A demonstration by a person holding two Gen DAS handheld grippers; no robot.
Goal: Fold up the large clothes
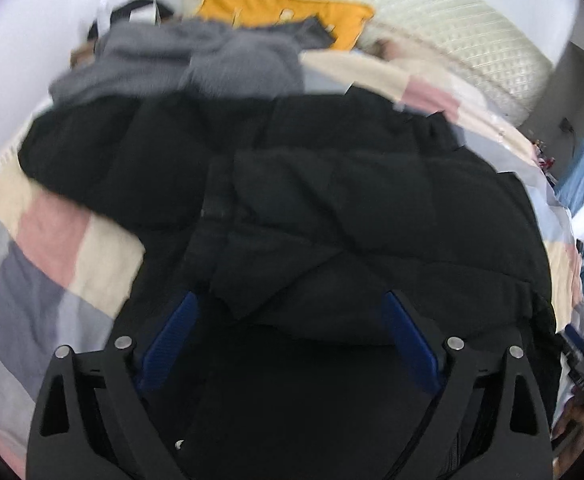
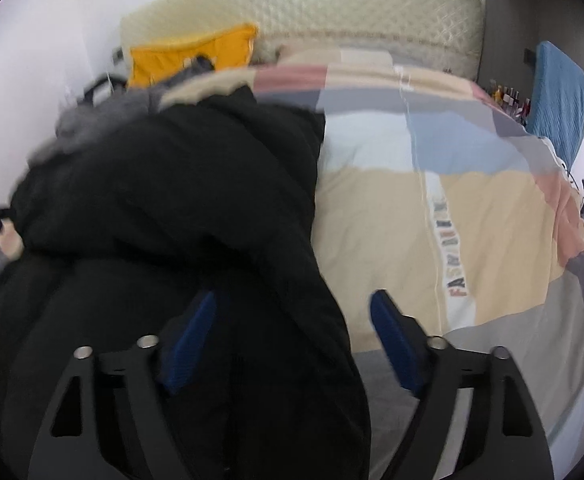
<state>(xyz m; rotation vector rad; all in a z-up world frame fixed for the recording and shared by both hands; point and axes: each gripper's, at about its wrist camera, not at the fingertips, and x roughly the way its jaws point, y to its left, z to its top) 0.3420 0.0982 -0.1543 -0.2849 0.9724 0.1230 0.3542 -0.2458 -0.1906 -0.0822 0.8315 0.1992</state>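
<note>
Across the bed (image 2: 491, 208) in front of me lies the black padded jacket (image 1: 331, 200), bunched in thick folds on the patchwork cover of cream, pink, grey and pale blue blocks. Below me, my left hand-held gripper (image 1: 290, 336) hangs right over the jacket with its blue pads spread wide, black fabric showing between them but neither pad pressing on it. My right hand-held gripper (image 2: 292, 332) is open too, one pad above the jacket's edge, the other above the bare cover. Beyond the jacket sits a grey garment (image 1: 196, 64), touching its far side. Behind that rests a yellow pillow (image 1: 284, 12) against the cream quilted headboard (image 2: 331, 12).
</note>
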